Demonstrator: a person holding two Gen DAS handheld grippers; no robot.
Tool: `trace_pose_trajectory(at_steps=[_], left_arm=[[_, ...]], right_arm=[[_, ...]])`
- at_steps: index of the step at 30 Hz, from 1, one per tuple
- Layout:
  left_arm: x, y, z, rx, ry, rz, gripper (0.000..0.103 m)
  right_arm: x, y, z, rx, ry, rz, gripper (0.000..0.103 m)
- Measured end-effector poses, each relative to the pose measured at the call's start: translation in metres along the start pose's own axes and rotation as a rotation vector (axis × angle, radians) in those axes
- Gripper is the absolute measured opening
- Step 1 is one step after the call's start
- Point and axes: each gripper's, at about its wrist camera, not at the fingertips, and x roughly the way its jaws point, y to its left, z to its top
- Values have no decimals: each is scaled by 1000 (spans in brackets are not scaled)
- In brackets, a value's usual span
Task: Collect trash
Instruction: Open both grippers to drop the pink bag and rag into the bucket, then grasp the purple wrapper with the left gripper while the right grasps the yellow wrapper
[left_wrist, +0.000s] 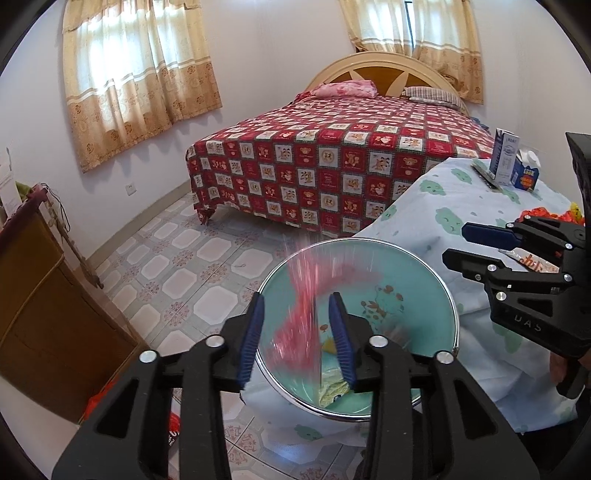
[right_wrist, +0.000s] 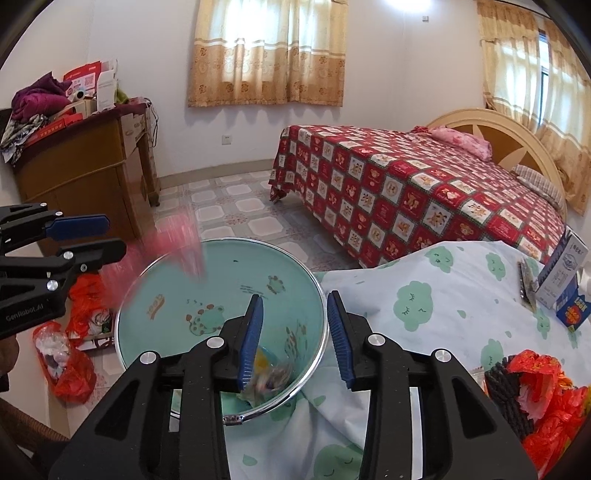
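Observation:
A teal trash bin (left_wrist: 413, 291) with a chrome rim stands beside the cloth-covered table; it also shows in the right wrist view (right_wrist: 177, 291). A red wrapper (left_wrist: 306, 306), blurred by motion, is in the air over the bin's mouth, between my open left gripper's (left_wrist: 297, 341) fingers; in the right wrist view the wrapper (right_wrist: 177, 247) is just off the left fingertips. Wrappers lie at the bin's bottom (left_wrist: 332, 387). My right gripper (right_wrist: 295, 339) is open and empty, over the bin's rim at the table's edge.
The table (right_wrist: 443, 295) has a blue cloth with green clouds; on it stand two cartons (right_wrist: 569, 288) and a red plastic bag (right_wrist: 546, 398). Red bags (right_wrist: 70, 362) lie on the floor by a wooden cabinet (right_wrist: 92, 173). A bed (right_wrist: 406, 192) stands behind.

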Motion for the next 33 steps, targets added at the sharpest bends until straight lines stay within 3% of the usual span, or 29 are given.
trace_pose_trajectory(at_steps=[3,6,12,18,24,33], left_arm=[[0,0,0,-6,1,0,54],[0,-2,-2,-1,2,-4,54],[0,-22,-8,35,17,-35,54],[-6,-71,-15,116,27,-113,54],[-23,-135,-15,202,5,-197,55],[-40,-240,-6,285,-19,-340,55]], right_arm=[[-5,-4,-1,13,-7,-12,43],[-12,-9,-3,28,-9,-37,46],[-66,-35,-22,89,-32,-147,53],[-144,-87,-74,214,-51,-304,65],[-206,-143,-148,389,-33,-491,67],[-249,-188,-225,549,-11,-593,70]])
